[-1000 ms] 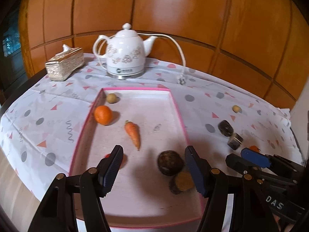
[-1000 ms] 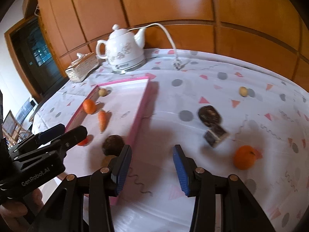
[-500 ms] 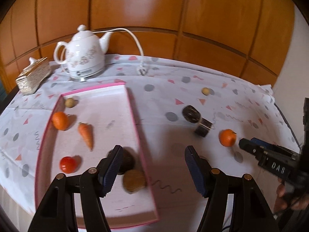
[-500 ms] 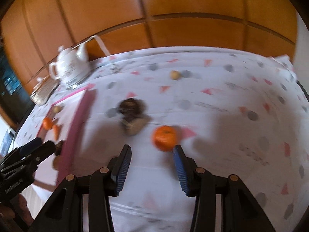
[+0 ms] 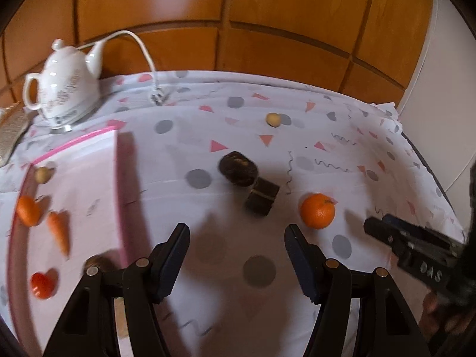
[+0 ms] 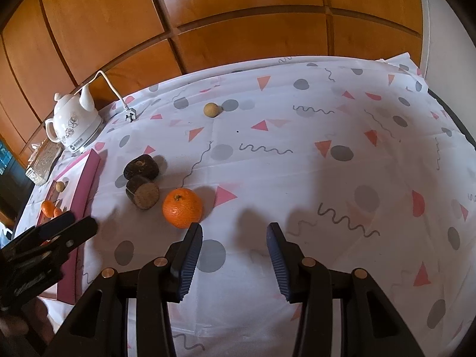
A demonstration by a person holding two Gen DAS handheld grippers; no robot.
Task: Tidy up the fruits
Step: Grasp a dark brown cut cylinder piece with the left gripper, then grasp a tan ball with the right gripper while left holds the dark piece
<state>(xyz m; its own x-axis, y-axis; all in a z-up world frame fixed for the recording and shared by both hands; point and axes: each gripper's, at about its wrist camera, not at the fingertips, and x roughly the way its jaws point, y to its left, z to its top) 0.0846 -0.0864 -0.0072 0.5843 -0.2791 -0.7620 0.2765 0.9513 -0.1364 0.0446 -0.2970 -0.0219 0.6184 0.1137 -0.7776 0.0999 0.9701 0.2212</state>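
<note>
A pink-rimmed tray [image 5: 122, 196] lies at the left and holds an orange [image 5: 27, 210], a carrot [image 5: 59, 233], a tomato [image 5: 42, 285], a small tan ball [image 5: 41, 174] and a dark fruit partly behind my left fingers. On the cloth to its right lie two dark brown fruits [image 5: 238, 169] [image 5: 261, 197], an orange [image 5: 317, 214] [image 6: 182, 207] and a small tan ball [image 5: 272, 119] [image 6: 211, 109]. My left gripper [image 5: 236, 263] hangs open over bare cloth. My right gripper [image 6: 234, 260] is open too, its left finger just right of the orange.
A white patterned kettle [image 5: 65, 89] with its cord and plug [image 5: 157, 98] stands at the back left, a woven box [image 6: 43, 160] beside it. Wooden wall panels rise behind the table. The cloth's right edge [image 6: 452, 110] drops off near a white wall.
Both grippers have swung right, away from the tray and over the cloth. The loose orange and the dark fruits now lie close ahead of them. Neither pair of jaws has changed its width.
</note>
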